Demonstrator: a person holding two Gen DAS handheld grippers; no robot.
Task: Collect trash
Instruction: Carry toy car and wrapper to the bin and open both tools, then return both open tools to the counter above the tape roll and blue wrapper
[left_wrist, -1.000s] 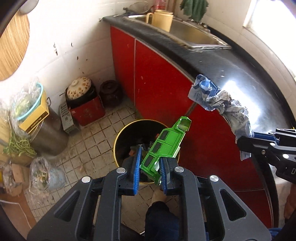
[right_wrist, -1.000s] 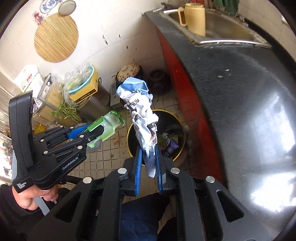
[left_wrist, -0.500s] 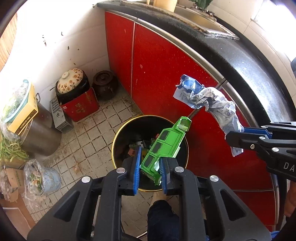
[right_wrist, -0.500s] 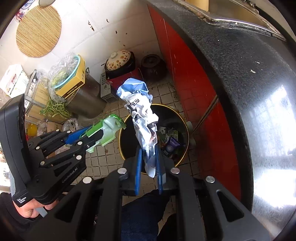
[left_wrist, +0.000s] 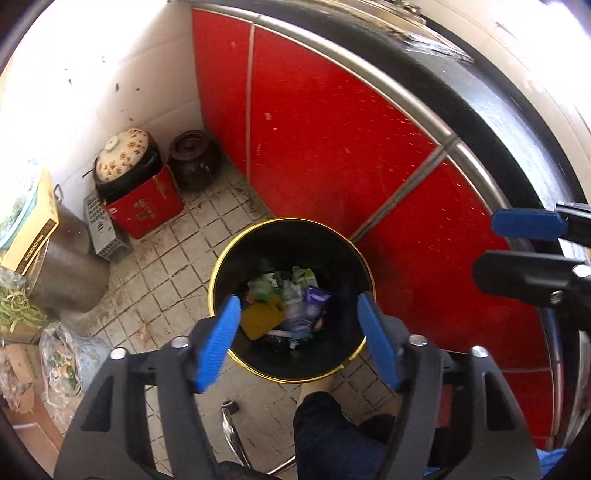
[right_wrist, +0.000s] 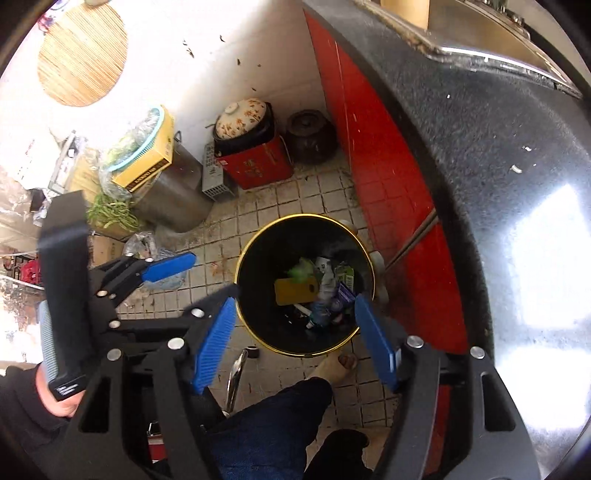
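Observation:
A black trash bin with a gold rim (left_wrist: 221, 258) (right_wrist: 306, 215) stands on the tiled floor below both grippers. My left gripper (left_wrist: 298, 299) (right_wrist: 214, 275) hangs over its near rim, its jaws opening with nothing between the blue pads. My right gripper (right_wrist: 295, 300) (left_wrist: 485, 247) is also above the bin, jaws opening and empty. Inside lie a yellow piece (left_wrist: 260, 319) (right_wrist: 295, 291), a purple packet (left_wrist: 312, 306) and crumpled blue-white paper (left_wrist: 295, 317). A blurred green shape (right_wrist: 301, 271) shows in the bin's middle.
Red cabinet doors (left_wrist: 332, 140) under a black countertop (right_wrist: 498, 184) close off the right side. A flowered-lid pot on a red box (left_wrist: 144, 210), a brown jar (left_wrist: 194, 162) and a steel pot (right_wrist: 173, 199) line the wall. A person's leg (right_wrist: 273, 424) and foot (right_wrist: 336, 365) are beside the bin.
Both grippers sank toward the bin and opened. The green toy car left the left jaws and the crumpled paper left the right jaws; neither is held now.

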